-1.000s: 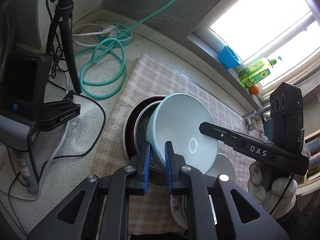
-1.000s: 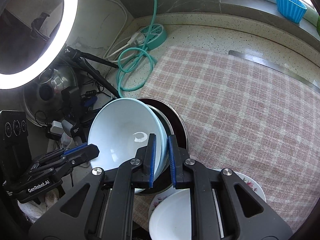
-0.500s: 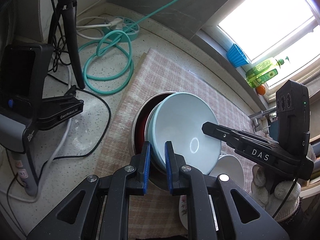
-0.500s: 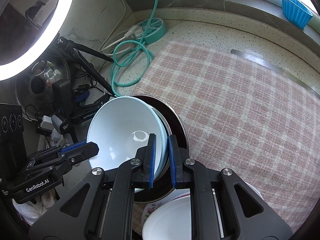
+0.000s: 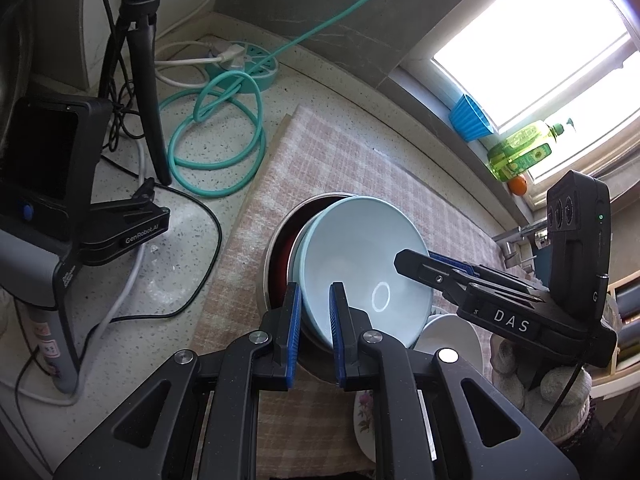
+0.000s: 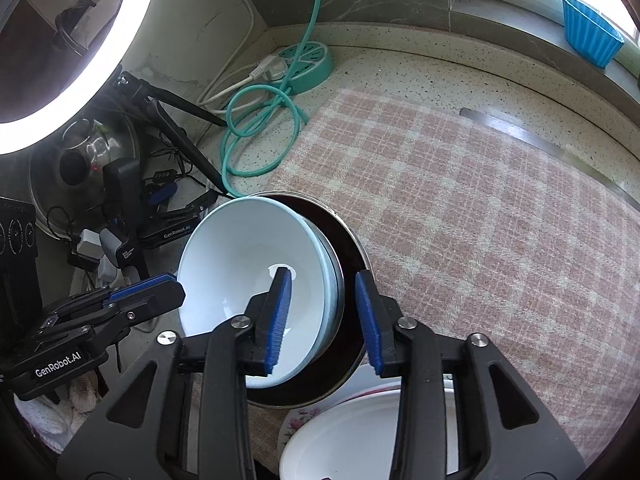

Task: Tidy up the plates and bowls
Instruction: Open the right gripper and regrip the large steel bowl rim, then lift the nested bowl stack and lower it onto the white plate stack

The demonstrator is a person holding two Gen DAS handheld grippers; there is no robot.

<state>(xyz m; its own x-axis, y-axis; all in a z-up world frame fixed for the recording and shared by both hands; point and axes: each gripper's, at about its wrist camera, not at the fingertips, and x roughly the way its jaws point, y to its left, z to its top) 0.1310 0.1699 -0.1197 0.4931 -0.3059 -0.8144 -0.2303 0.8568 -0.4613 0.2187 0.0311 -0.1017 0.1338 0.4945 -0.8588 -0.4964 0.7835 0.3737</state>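
I have the pale blue bowl [image 5: 360, 268] nested in the stack inside the dark metal-rimmed dish [image 6: 352, 256], which sits on the checked pink cloth [image 6: 480, 208] near its left edge. My left gripper [image 5: 314, 320] is narrow and pinching the bowl's near rim, one pad inside and one outside; my right gripper [image 6: 322, 316] stands wide, its pads straddling the opposite rim without touching it. I judge the bowl to be glazed ceramic: stiff, fairly heavy for a rim pinch, slick and quick to chip, so the rim is the only sensible place to hold it, and a hold on both sides would be safer than one. The cloth should cushion and grip whatever I set down. A white bowl on a floral plate [image 6: 296, 420] lies just beside the stack. The speckled counter [image 5: 192, 248] to the left is crowded with a coiled green cable [image 5: 216, 152], tripod and spare devices, and a window sill runs along the back.
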